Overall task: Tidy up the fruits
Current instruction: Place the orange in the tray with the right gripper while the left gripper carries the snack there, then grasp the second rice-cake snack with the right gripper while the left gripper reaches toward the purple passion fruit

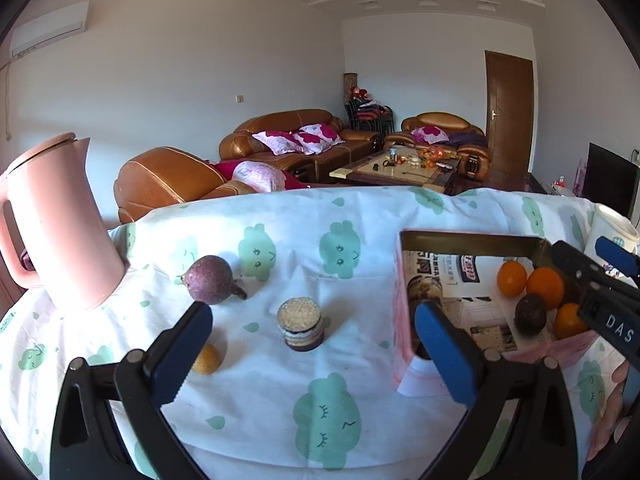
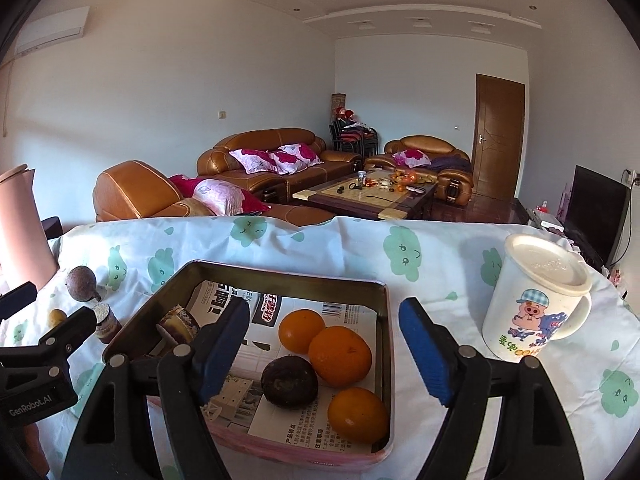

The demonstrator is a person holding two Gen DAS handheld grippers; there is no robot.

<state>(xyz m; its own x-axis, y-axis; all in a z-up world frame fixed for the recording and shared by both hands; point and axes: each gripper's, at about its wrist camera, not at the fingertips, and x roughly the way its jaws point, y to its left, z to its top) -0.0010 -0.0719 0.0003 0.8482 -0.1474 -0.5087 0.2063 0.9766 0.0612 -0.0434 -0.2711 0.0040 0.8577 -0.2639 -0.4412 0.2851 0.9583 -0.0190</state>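
Gaping wide, both tongs (image 1: 314,350) (image 2: 324,350) grip nothing.

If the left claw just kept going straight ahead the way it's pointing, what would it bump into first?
Most likely the small round jar with the grainy lid, standing on the cloth between the open fingers of the left claw. Depth is hard to judge here. The purple fruit sits off to the left.

Both wrist cams sit low over the table facing the sofas; left one's further left, both catch the pink rectangular tin tray (image 1: 404,312) (image 2: 248,270).
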